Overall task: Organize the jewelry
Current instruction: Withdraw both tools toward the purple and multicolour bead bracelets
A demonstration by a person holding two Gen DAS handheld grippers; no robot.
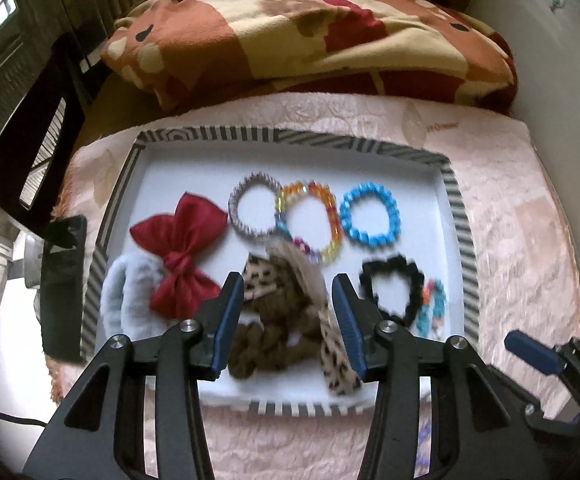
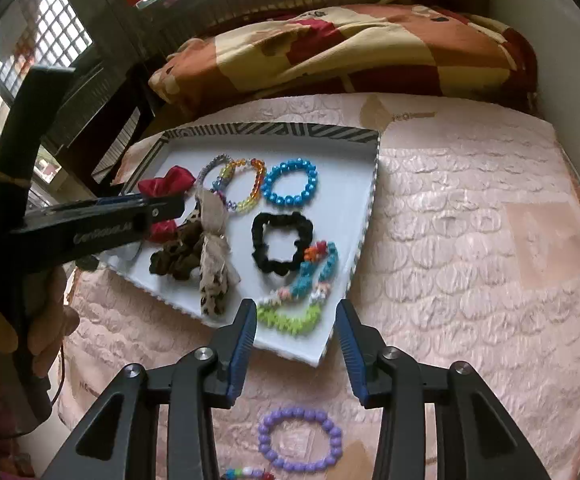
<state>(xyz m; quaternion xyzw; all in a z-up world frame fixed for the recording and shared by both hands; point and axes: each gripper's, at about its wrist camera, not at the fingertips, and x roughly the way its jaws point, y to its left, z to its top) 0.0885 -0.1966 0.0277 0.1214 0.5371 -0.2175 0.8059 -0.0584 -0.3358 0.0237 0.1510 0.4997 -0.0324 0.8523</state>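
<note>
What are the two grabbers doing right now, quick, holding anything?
Left gripper: open, holding nothing, above the brown scrunchie in the tray.
Right gripper: open, holding nothing, over the tray's near corner.

Grey scrunchie (image 1: 124, 300), perhaps, half-hidden

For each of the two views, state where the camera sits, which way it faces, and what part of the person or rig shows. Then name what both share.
Left wrist: on the left gripper, looking down at the tray; right gripper at edge.
Right wrist: on the right gripper, over the tray corner; purple bracelet below; a hand shows.
Shared: blue bracelet, black scrunchie.
</note>
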